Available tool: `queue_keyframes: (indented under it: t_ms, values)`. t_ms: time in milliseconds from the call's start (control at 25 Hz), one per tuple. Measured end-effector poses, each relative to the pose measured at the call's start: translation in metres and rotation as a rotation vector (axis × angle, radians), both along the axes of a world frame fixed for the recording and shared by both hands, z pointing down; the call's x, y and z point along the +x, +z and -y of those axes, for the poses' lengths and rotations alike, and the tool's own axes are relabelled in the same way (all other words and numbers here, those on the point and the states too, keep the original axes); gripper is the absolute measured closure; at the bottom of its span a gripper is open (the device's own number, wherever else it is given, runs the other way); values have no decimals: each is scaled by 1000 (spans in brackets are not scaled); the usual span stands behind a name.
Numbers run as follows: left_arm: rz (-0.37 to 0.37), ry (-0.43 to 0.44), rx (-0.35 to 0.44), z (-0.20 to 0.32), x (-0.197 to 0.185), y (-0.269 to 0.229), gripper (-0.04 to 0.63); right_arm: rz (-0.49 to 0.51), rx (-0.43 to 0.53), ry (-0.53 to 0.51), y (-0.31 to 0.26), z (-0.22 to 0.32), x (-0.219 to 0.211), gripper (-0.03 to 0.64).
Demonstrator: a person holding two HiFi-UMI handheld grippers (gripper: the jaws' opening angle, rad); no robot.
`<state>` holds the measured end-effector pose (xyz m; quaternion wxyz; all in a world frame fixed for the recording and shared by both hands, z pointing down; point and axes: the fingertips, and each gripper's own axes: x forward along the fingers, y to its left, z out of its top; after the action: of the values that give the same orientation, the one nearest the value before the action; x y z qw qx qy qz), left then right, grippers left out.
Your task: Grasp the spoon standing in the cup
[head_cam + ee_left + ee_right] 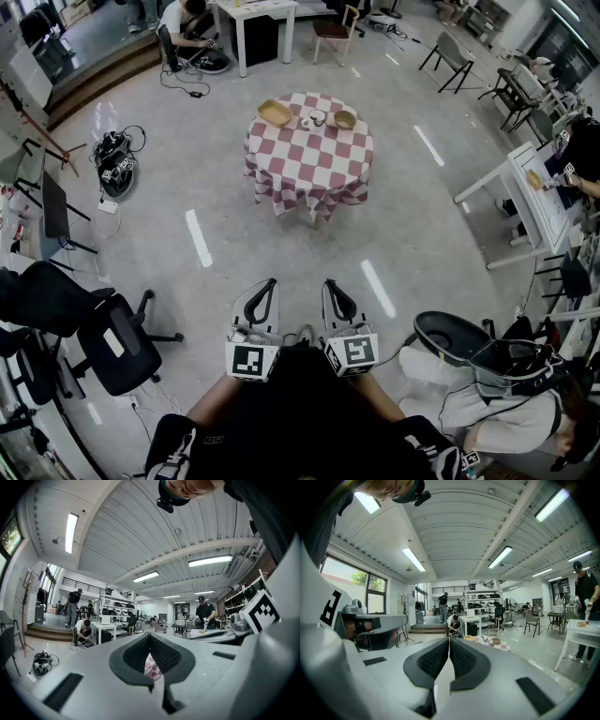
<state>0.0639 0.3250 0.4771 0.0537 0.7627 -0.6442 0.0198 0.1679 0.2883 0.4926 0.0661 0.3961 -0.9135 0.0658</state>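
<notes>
A small round table with a red-and-white checked cloth (309, 164) stands far ahead across the floor. On its far side a white cup (314, 120) sits between two bowls; the spoon in it is too small to make out. In the right gripper view the cup (485, 639) is tiny, just right of my jaws. Both grippers hang close to my body, well short of the table. My left gripper (273, 280) is shut and holds nothing, and so is my right gripper (327, 281). In the left gripper view the checked cloth (152, 667) peeks through below the closed tips (149, 634).
A woven bowl (276, 113) and a smaller bowl (345, 119) flank the cup. A black office chair (117, 352) stands at my left, and a seated person (487, 403) at my right. A white desk (530, 197) lies at right, and cabled gear (114, 155) on the floor at left.
</notes>
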Motion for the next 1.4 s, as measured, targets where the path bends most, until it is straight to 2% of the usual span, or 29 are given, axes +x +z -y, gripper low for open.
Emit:
queue_keyframes:
  t_ms: [320,480,600,880,960,1120,1400]
  values:
    - [-30,7,18,-5,-11,1,586,-7,25,7,5,-6,-7,589]
    - [-23,11,28,-7,-21,-1,586,-14,18,1,5,-11,-19,589]
    - [-33,12,19,-11,-33,0,586,-2,15,13,2,-12,-29,589]
    - [-66,13,67,-23,-72,0,586,10,17,30,1,-20,-62,589]
    - [-72,10,55,-27,-83,6,586,1,19,34,7,-22,-73,589]
    - [-66,-4,-28,-28,-100,25,586,-17,1,26,17,-21,-91,589]
    - [-71,-42,-49,12,-126,36,586,-9,-29,-21,32,26,-120,589]
